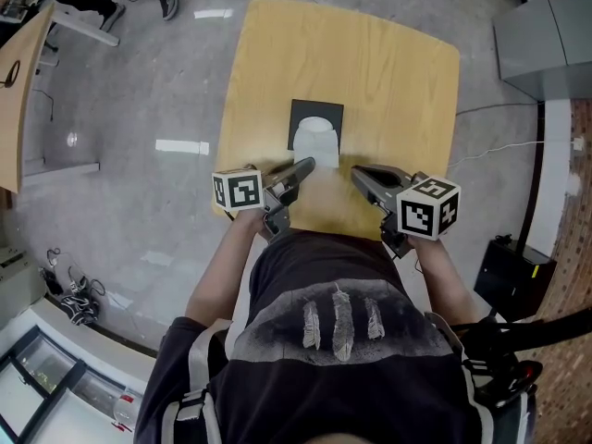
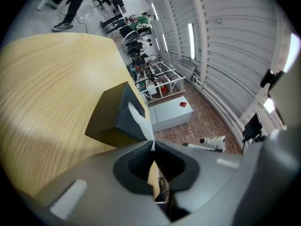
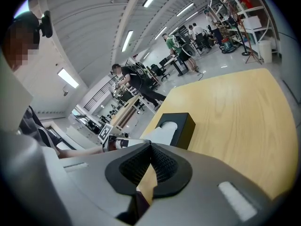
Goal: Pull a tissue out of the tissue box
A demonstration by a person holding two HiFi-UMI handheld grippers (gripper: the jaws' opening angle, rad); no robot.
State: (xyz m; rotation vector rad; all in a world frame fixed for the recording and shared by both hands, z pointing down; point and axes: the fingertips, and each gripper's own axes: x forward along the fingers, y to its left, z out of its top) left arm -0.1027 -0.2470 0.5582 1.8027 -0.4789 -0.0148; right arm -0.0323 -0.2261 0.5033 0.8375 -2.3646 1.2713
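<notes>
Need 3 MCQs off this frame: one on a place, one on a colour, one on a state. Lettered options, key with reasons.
1. Where does the black cardboard tissue box stand?
A) on the grey floor
B) on the light wooden table
C) on the person's lap

2. What colour is the paper tissue sticking out of the box's top?
A) blue
B) yellow
C) white

3. How do the left tongs stand?
A) spread wide, clear of the tissue
B) shut on the tissue's tip
C) shut on the box's corner

Key:
1 B: the head view shows the box on the tabletop.
2 C: it looks white in all three views.
3 B: the left gripper view shows the jaws together, pinching the tissue's tip.
</notes>
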